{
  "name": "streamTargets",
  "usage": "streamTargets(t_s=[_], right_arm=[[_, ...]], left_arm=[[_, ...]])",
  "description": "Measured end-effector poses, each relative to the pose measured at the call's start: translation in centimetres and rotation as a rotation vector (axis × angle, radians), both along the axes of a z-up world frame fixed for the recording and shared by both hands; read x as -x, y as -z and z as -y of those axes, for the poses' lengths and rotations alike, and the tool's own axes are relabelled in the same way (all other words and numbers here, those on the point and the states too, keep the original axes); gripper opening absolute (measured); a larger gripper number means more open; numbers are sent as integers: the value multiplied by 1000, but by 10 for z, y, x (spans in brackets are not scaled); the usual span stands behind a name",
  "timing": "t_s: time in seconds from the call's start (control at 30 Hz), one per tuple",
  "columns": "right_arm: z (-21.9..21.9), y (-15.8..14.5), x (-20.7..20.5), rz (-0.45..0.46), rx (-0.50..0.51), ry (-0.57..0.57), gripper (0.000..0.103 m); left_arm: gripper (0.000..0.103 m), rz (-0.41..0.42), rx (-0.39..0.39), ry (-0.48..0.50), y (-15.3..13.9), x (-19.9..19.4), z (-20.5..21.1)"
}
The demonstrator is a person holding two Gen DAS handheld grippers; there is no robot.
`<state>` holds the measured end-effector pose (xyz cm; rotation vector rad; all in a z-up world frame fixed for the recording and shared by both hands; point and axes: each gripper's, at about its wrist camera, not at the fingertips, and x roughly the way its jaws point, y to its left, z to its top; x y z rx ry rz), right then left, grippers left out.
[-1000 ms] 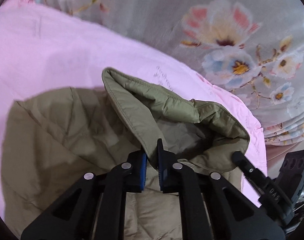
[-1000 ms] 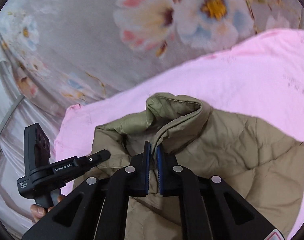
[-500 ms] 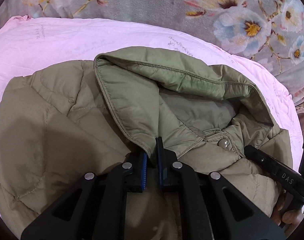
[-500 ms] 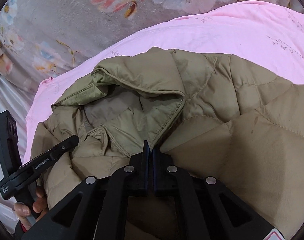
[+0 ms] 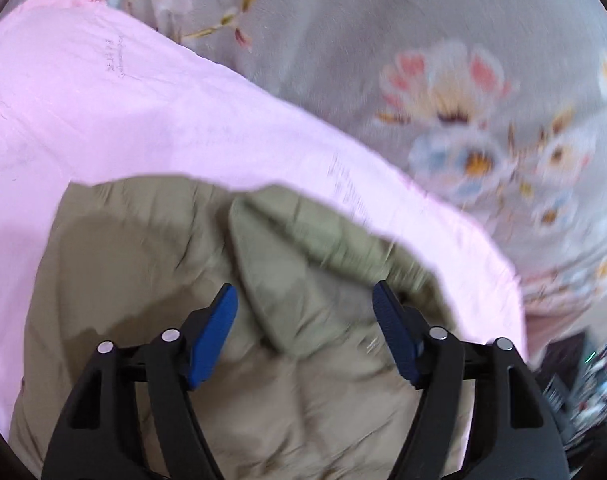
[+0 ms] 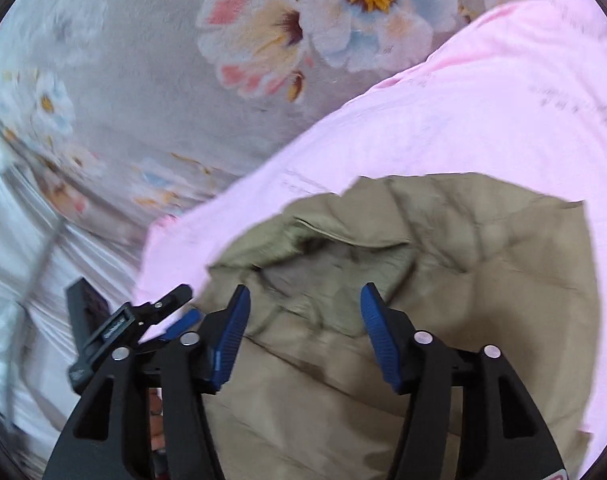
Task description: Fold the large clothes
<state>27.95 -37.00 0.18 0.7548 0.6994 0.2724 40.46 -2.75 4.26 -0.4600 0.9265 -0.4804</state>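
Since the earlier frames both grippers have let go of the collar and are now standing spread wide; the jacket is lying released below them.

The olive quilted jacket [image 5: 151, 280] is lying flat on the pink sheet [image 5: 123, 120], collar end pointing away from both grippers toward the grey floral bedspread [image 5: 383, 40], its long axis running from the grippers outward. The collar [image 5: 295, 248] is sitting folded just ahead of the left gripper [image 5: 305, 312]; in the right wrist view it [image 6: 343, 252] is gaping open ahead of the right gripper [image 6: 303, 316].

Both grippers are hovering with jaws fully apart, blue pads [image 5: 213, 344] gripping nothing. Whether any pad is brushing the fabric cannot be told; both views are motion-blurred. The left gripper is also showing at the right gripper's left side [image 6: 159, 312].
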Motion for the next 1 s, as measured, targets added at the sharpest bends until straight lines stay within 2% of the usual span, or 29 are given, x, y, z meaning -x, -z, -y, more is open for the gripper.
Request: streamTargets(t_s=[0.17,0.33,0.37,0.4,0.43,0.47,0.5,0.57,0.67,0.8,0.87,1.0], right_arm=[[13,31,-35,-103,-318,84,61],[35,60,-39,-122,-547,233,60],[38,64,-39,-128,-574,256,57],[39,65,-41,-146,-561,261,45],[39,63,-44,-173,-506,258,36],[35,56,-49,-204,-401,241,22],[32,49,-52,-217,-286,222,15],[22,32,-55,-224,-29,168,10],[6,26,-57,-230,232,97,8],[-12,30,-58,-216,435,56,5],[-21,34,-58,-201,530,56,5],[-31,36,-62,-198,621,64,6]], left_arm=[[69,-202,146,-54,18,-53,8],[68,-304,161,-117,36,-77,11],[60,-317,155,-121,39,-79,11],[46,-327,122,-122,41,-79,12],[38,-329,79,-107,43,-78,14],[21,-321,29,-82,43,-77,18],[15,-306,-23,-45,43,-74,21],[12,-257,-119,-2,41,-65,27],[9,-186,-244,49,45,-51,40],[7,-106,-337,80,55,-38,49],[2,-74,-375,79,60,-34,52],[2,-8,-426,73,63,-29,58]])
